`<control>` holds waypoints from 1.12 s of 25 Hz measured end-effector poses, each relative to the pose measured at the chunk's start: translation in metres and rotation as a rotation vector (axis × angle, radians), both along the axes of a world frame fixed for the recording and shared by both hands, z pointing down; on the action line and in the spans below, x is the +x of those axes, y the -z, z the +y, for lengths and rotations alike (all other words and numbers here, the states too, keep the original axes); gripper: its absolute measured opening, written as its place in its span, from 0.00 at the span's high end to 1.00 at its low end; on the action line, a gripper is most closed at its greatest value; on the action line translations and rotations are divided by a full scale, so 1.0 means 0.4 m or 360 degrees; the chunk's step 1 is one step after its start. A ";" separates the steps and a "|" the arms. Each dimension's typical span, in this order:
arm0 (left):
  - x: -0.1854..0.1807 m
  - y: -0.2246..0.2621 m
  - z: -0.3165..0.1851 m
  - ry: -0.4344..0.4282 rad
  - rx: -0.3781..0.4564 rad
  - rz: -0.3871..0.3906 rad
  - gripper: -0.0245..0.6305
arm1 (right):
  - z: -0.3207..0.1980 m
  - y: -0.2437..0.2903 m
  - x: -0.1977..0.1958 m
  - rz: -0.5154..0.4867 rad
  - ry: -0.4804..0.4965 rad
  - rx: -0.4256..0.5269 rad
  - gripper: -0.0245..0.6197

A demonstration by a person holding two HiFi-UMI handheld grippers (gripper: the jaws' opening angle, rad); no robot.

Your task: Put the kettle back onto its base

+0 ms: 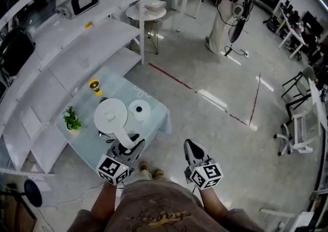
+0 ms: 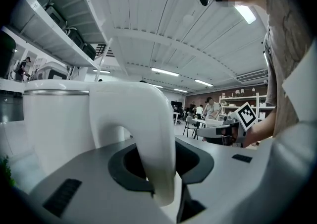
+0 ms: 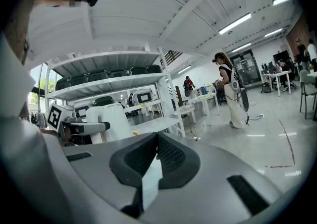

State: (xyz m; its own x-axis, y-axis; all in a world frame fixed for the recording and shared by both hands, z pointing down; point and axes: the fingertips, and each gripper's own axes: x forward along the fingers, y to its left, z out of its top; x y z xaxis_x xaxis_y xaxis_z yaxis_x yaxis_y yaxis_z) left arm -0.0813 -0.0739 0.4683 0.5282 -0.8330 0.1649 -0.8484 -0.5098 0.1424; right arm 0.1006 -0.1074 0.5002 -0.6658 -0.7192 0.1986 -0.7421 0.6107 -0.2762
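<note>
Kettle [image 1: 110,115], white, handle [image 2: 148,134] clamped in left gripper [image 1: 131,145]; right gripper [image 1: 190,147] closed, empty; best kept level, centred over round base [image 1: 139,109], lowered straight.

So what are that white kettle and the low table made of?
The kettle looks like glossy white plastic: smooth, with soft highlights and a moulded handle. The table top seems to be tinted glass, pale blue-green with reflections, though it could be acrylic.
</note>
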 end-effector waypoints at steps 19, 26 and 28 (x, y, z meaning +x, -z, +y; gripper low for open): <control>-0.051 -0.149 -0.286 -0.0193 -0.0013 -0.0067 0.78 | -0.115 -0.052 0.006 0.0087 -0.0248 -0.0085 0.97; -0.039 -0.212 -0.364 -0.0245 -0.0061 -0.0072 0.78 | -0.143 -0.081 0.024 0.0135 -0.0309 -0.0134 0.97; -0.039 -0.233 -0.383 -0.0260 -0.0071 -0.0078 0.78 | -0.152 -0.090 0.025 0.0145 -0.0321 -0.0148 0.97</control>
